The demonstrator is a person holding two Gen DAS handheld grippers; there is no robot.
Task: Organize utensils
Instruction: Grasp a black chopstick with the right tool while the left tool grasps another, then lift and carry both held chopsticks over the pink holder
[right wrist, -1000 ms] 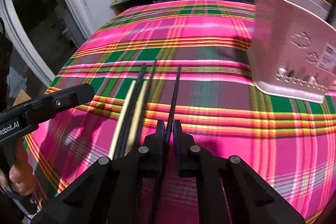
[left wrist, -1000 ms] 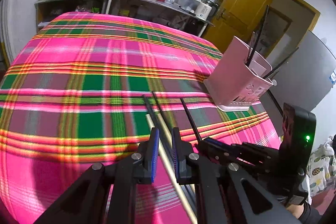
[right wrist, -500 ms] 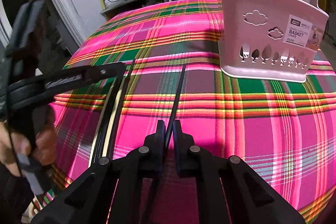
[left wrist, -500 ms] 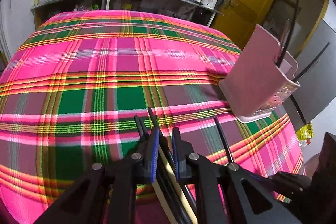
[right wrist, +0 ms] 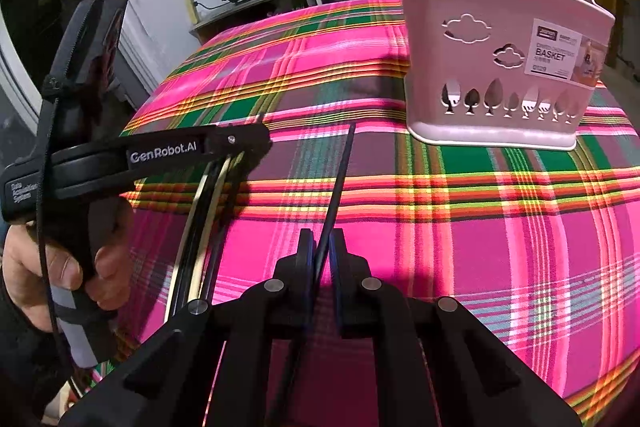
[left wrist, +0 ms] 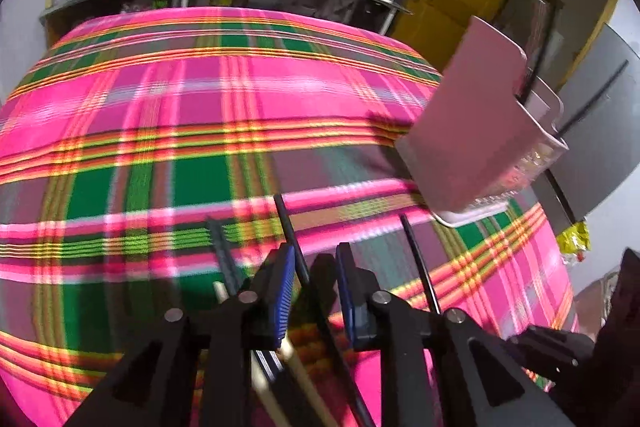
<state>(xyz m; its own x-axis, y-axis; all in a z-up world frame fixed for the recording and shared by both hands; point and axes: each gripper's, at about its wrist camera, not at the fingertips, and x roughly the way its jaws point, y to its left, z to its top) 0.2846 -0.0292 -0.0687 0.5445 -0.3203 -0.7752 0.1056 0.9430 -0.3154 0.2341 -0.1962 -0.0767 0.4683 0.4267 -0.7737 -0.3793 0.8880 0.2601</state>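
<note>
Right gripper (right wrist: pixel 320 251) clamps a black chopstick (right wrist: pixel 338 175) pointing toward the pink basket (right wrist: pixel 500 75) — left gripper (left wrist: pixel 310 267) jaws opening around another.

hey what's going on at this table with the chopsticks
A person is sorting chopsticks into a pink basket on a plaid tablecloth, with a gripper in each hand. The right gripper is shut on one black chopstick. The left gripper is over a bunch of chopsticks on the cloth, its jaws opening around one. Several chopsticks already stand in the basket.
</note>
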